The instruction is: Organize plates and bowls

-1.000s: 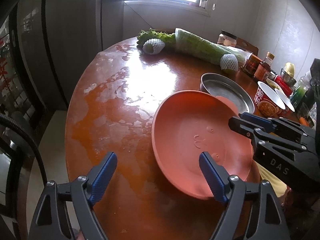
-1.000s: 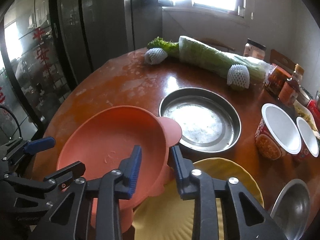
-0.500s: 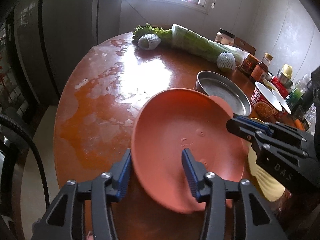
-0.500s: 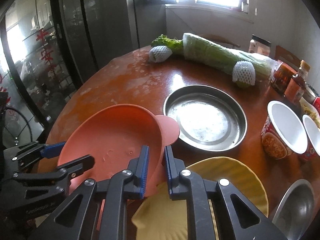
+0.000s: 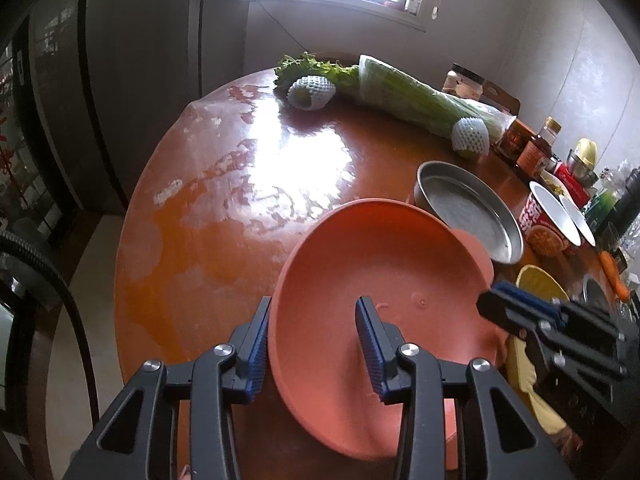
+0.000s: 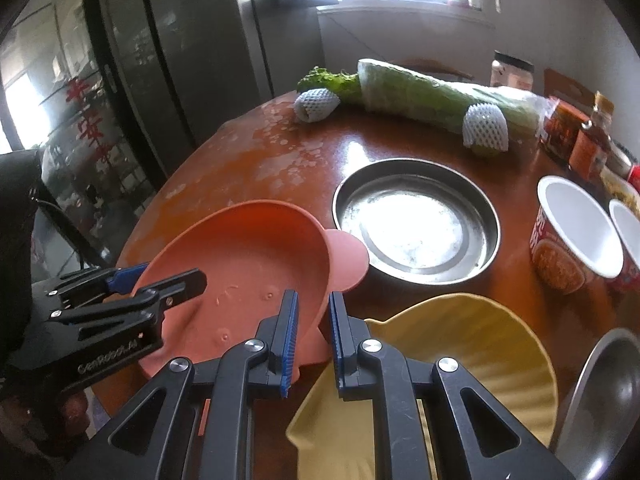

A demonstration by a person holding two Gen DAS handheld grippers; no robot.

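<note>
An orange plastic plate (image 5: 384, 272) with a rounded ear is held tilted above the round wooden table (image 5: 240, 184). My left gripper (image 5: 310, 344) is closed on its left rim. My right gripper (image 6: 312, 332) is closed on its right rim; the plate (image 6: 248, 256) shows there too. My right gripper also shows in the left wrist view (image 5: 520, 312), my left gripper in the right wrist view (image 6: 160, 280). A yellow shell-shaped plate (image 6: 460, 344) lies under my right gripper. A steel pan (image 6: 416, 220) sits beyond.
Wrapped cabbage (image 6: 436, 96), foam-netted fruit (image 6: 486, 130) and greens lie at the far edge. Noodle cups (image 6: 572, 228), jars and bottles (image 6: 592, 140) crowd the right. A steel bowl (image 6: 600, 392) sits at the near right. A dark fridge (image 6: 180, 60) stands left.
My left gripper closed from wide open onto the plate's left rim. My right gripper narrowed onto the right rim. The plate tilted and rose slightly.
</note>
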